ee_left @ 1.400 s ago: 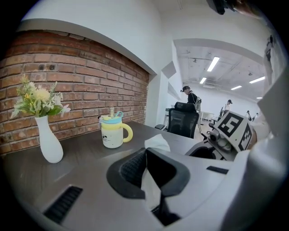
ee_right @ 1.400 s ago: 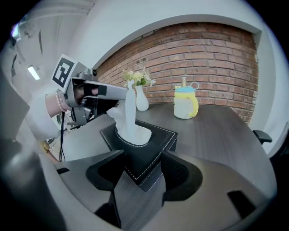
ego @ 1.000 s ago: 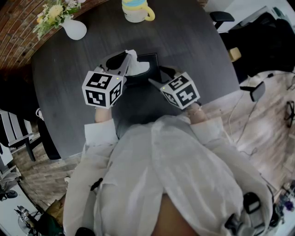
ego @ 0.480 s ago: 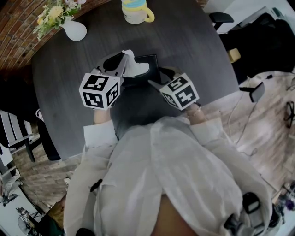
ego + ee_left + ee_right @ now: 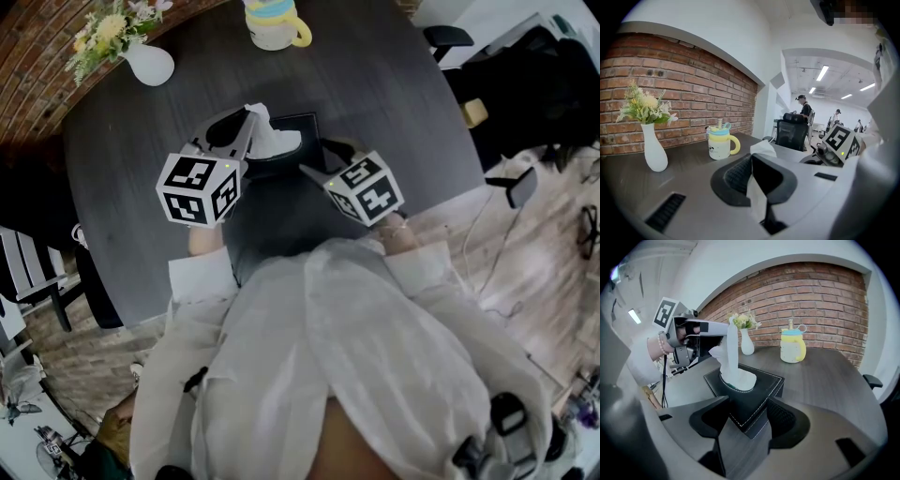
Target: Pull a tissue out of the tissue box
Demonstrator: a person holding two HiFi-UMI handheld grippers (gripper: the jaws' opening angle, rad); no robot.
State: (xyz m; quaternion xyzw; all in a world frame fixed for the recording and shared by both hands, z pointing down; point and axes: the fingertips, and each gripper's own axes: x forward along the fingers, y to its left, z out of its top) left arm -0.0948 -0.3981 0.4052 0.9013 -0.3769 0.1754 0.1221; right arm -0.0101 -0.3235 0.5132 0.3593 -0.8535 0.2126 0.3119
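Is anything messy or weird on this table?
Nothing is spilled or broken. The vase and mug stand upright. Only the tissue looks funny: it stretches up tall out of the tissue box, pinched in the left gripper.

Open bench (image 5: 394, 103) right of the tissue box (image 5: 759, 390); vase (image 5: 150, 64) and mug (image 5: 272, 26) stand well beyond it, near the far edge.

1 tiss. box (image 5: 765, 378), 1 vase (image 5: 150, 62), 1 mug (image 5: 273, 25).
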